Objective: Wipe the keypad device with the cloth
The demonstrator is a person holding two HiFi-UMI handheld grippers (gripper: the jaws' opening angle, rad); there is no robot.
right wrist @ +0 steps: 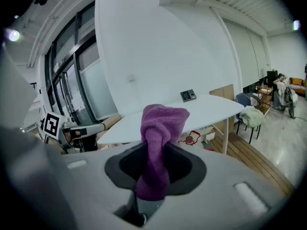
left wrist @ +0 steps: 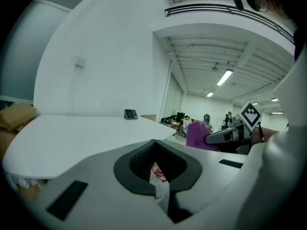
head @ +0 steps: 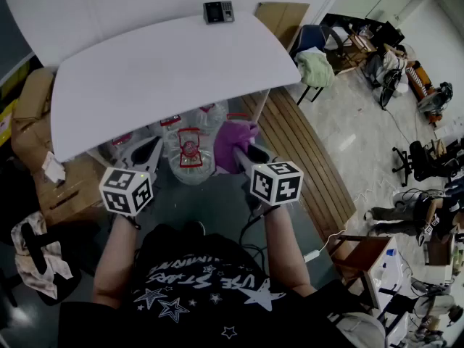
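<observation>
At the upper middle of the head view, the keypad device (head: 218, 11) is sitting on the far edge of the white table (head: 167, 71), well apart from me. I am holding both grippers low in front of the table's near edge, at the frame's centre. My right gripper (head: 245, 156) is clamping its fingers on the purple cloth (head: 233, 143), which is bunching up above the jaws in the right gripper view (right wrist: 156, 143). My left gripper (left wrist: 156, 178) is keeping its fingers together with nothing between them. The whole tabletop is lying between the cloth and the keypad device. Clear plastic bags with red print (head: 190, 151) are resting beneath the near edge, and I cannot tell what they hold. Cardboard boxes (head: 32, 114) are standing at the left, and a chair draped with a green cloth (head: 316, 67) at the upper right.
</observation>
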